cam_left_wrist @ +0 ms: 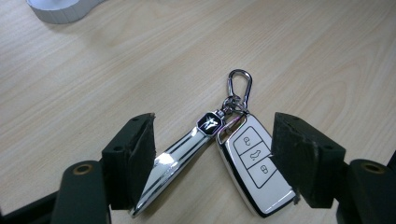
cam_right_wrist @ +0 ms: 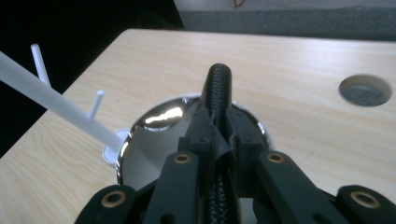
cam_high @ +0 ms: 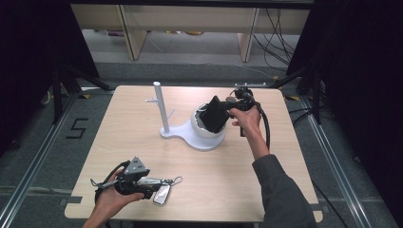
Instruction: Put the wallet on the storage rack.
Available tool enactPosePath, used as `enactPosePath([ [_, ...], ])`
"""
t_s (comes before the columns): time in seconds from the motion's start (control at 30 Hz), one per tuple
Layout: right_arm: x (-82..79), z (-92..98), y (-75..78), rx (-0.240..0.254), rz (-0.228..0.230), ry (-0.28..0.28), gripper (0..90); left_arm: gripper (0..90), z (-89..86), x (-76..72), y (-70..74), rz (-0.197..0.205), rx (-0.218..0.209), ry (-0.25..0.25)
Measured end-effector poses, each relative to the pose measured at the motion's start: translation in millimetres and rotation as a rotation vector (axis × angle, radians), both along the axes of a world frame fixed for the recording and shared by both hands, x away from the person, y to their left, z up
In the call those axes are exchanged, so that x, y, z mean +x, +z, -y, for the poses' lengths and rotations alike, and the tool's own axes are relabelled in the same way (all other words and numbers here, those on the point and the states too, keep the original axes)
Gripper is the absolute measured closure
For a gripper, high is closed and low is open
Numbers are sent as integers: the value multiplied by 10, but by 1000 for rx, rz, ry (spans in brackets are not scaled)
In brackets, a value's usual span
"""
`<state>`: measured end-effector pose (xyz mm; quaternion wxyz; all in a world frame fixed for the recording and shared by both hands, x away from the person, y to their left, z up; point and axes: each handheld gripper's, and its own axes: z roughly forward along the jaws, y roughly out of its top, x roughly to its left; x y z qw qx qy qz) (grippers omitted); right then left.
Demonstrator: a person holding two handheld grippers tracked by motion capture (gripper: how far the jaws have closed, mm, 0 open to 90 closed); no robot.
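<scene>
Bowl interior half hidden behind right tool; black object's lower end hidden.

Light wood-grain table, rounded corners, one round cable hole. On it: white stand with upright pegged post, mid-table; key fob with metal strap and carabiner, near front-left edge.

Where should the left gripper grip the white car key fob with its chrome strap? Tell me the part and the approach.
Grip the white car key fob across its long flat sides, coming straight down from above. It lies flat on the wooden table, between the open left gripper jaws, beside the chrome strap.
</scene>
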<state>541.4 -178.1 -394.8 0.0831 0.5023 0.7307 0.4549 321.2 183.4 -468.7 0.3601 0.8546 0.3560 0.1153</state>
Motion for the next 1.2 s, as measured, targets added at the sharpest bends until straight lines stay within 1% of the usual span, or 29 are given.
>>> enactPosePath([
  [0.03,-5,-25,-43,15,-16,-3,823,305,-1,2,-1,2,5,2],
  [0.07,8,-25,-78,33,-9,1,813,305,4,-2,-4,1,-3,3],
  [0.1,9,-18,-77,38,-15,-3,799,304,0,1,-4,0,2,6],
  [0.17,10,-12,-74,36,-17,-11,779,304,1,1,-6,0,0,7],
  [0.2,12,10,-65,21,-7,-8,759,304,-2,-2,-3,-2,-1,-5],
  [0.23,4,11,-55,25,-12,-7,727,304,-1,-2,-5,-1,-1,-4],
  [0.27,-6,46,-30,15,3,-22,646,303,-2,2,-7,1,5,0],
  [0.3,-6,46,-30,15,3,-22,646,303,1,1,-11,-2,-1,5],
  [0.33,-16,58,-16,6,10,-29,634,303,-2,2,-10,-4,2,-2],
  [0.37,-44,74,13,13,-5,-37,584,302,0,-2,-11,-4,4,-6],
  [0.4,-44,74,13,13,-5,-37,584,302,0,-2,-11,-4,4,-6],
  [0.43,-59,138,42,0,19,-48,565,301,3,-2,-15,-2,4,-2],
  [0.53,-100,168,78,-17,20,-60,542,300,-4,3,-13,-4,3,-2],
  [0.57,-127,195,105,-27,34,-52,525,300,-7,5,-13,-4,6,-4],
  [0.6,-127,195,105,-27,34,-52,525,300,-7,5,-13,-4,6,-4],
  [0.63,-157,227,134,-36,54,-46,514,300,-9,7,-14,-2,11,-1],
  [0.67,-183,228,147,-25,57,-49,513,300,-9,7,-16,-2,10,6],
  [0.7,-208,236,161,-26,60,-47,510,300,-4,3,-17,-3,4,4],
  [0.73,-214,250,160,-30,73,-37,508,300,-4,3,-17,-3,4,4],
  [0.8,-245,258,173,-34,74,-37,503,300,-3,-1,-16,-5,5,-4],
  [0.83,-272,250,174,-8,56,-44,497,300,-3,1,-17,-5,6,-4],
  [0.9,-309,294,165,-29,80,-27,491,299,-4,4,-19,-3,7,4],
  [0.93,-309,294,165,-29,80,-27,491,299,-11,3,-12,-5,9,-8],
  [1.0,-357,309,170,-38,76,-30,478,299,-15,6,-13,-3,13,-2],
  [1.03,-410,339,173,-43,92,-21,470,299,-17,7,-12,-6,13,8],
  [1.07,-410,339,173,-43,92,-21,470,299,-16,7,-12,-5,8,10],
  [1.1,-465,358,175,-29,91,-23,464,298,-16,3,-9,-7,2,2],
  [1.17,-496,370,173,-31,98,-20,458,298,-15,2,-8,-8,3,2],
  [1.2,-576,391,166,-30,107,-11,453,298,-14,3,-8,-9,4,3],
])
